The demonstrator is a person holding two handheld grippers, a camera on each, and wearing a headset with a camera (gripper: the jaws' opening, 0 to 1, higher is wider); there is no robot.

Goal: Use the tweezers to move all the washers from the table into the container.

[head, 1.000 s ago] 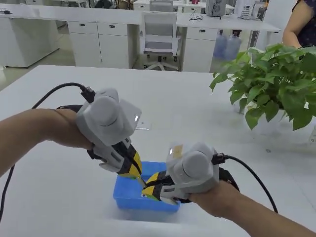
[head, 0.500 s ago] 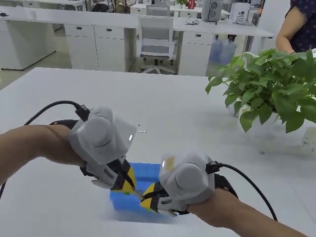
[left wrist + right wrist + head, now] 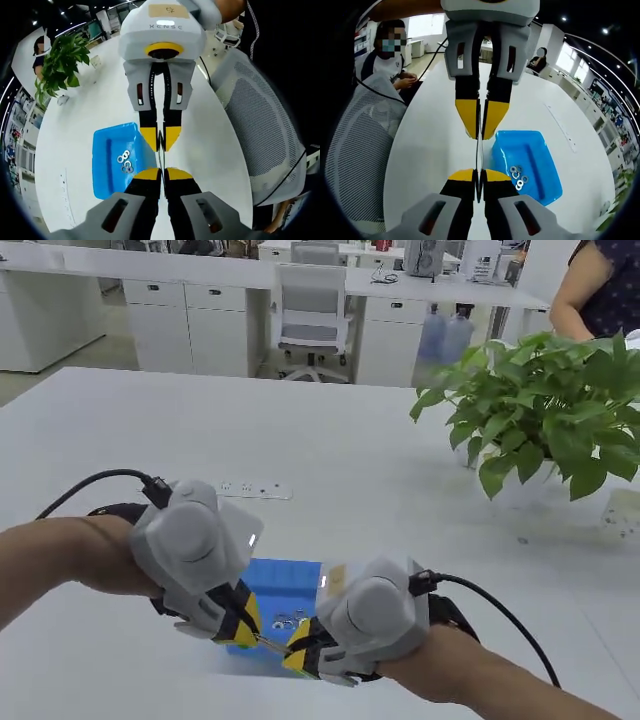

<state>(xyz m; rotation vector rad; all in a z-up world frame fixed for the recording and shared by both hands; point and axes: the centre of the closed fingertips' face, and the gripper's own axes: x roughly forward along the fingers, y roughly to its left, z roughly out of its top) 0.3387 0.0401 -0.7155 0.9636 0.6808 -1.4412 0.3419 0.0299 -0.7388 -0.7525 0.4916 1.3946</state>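
left gripper (image 3: 163,173) and right gripper (image 3: 478,175) pulled nearward off the container (image 3: 107,150), fingers closed on opposite ends of thin, stiff, likely slippery tweezers (image 3: 159,155).

Bright, even light; fisheye-warped edges.

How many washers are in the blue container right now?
5, as best I can tell: the washers lie clustered together on the floor of the blue container; they overlap, so some may be hidden.
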